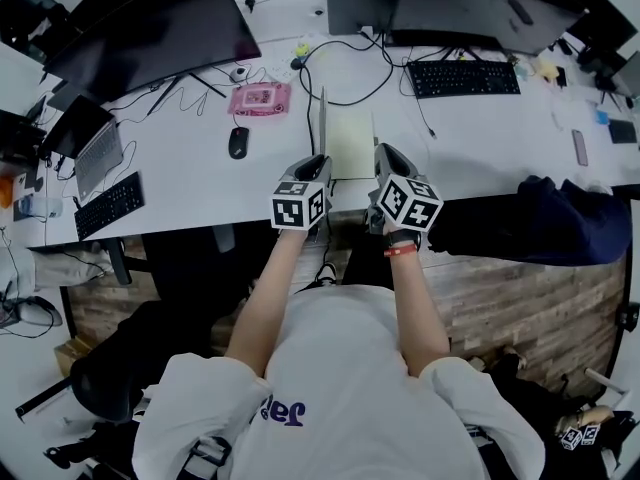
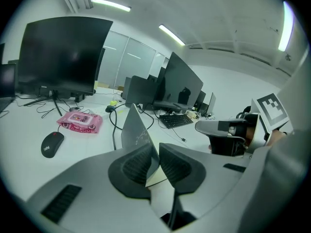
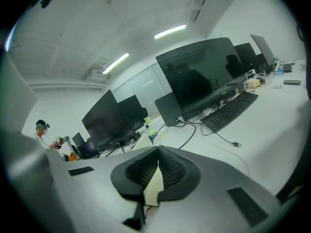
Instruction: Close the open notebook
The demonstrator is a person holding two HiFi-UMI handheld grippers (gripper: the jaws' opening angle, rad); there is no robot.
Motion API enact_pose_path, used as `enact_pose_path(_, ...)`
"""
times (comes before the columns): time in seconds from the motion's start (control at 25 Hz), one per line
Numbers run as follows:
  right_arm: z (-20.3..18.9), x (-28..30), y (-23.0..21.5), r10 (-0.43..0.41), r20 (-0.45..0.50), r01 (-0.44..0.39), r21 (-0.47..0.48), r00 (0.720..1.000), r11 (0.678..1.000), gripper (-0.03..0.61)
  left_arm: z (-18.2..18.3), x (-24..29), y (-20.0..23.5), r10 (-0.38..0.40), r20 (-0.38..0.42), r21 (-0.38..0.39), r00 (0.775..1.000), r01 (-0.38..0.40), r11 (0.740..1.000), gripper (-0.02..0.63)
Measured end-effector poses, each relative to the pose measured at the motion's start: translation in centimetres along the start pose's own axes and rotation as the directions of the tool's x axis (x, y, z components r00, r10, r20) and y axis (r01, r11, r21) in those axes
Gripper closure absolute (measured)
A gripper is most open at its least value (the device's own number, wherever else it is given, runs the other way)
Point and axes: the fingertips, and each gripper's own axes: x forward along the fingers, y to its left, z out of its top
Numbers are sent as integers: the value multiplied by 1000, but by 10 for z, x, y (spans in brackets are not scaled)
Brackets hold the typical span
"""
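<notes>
The notebook [image 1: 351, 144] lies open at the desk's near edge, its cream page flat. Its grey left cover [image 1: 322, 118] stands nearly upright. My left gripper [image 1: 318, 164] is at the near end of that cover. In the left gripper view the cover [image 2: 132, 127] runs up between the pads, and the left gripper [image 2: 156, 148] is shut on it. My right gripper [image 1: 386, 156] is at the notebook's right near corner. In the right gripper view the right gripper [image 3: 158, 152] has its pads meeting on a cream page [image 3: 154, 189].
A black mouse [image 1: 238, 142] and a pink wipes pack [image 1: 261, 98] lie left of the notebook. A cable [image 1: 312, 88] loops behind it. A keyboard [image 1: 463, 77] and monitors stand at the back. A dark jacket [image 1: 545, 218] lies on the desk edge at the right.
</notes>
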Motion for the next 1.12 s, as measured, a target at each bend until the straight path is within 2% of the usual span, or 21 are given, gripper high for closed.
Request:
enact_pose_path(0.84,7,-21,-52,-69,10,69,34,998,997,578,-15,44,-45,-50,-66,57,997,54,997,529)
enact_pose_path(1.12,9,-23,-65,-85,14,84,51,996,995,578,-25,62,-57,-39,-111,118,993,52,992,523)
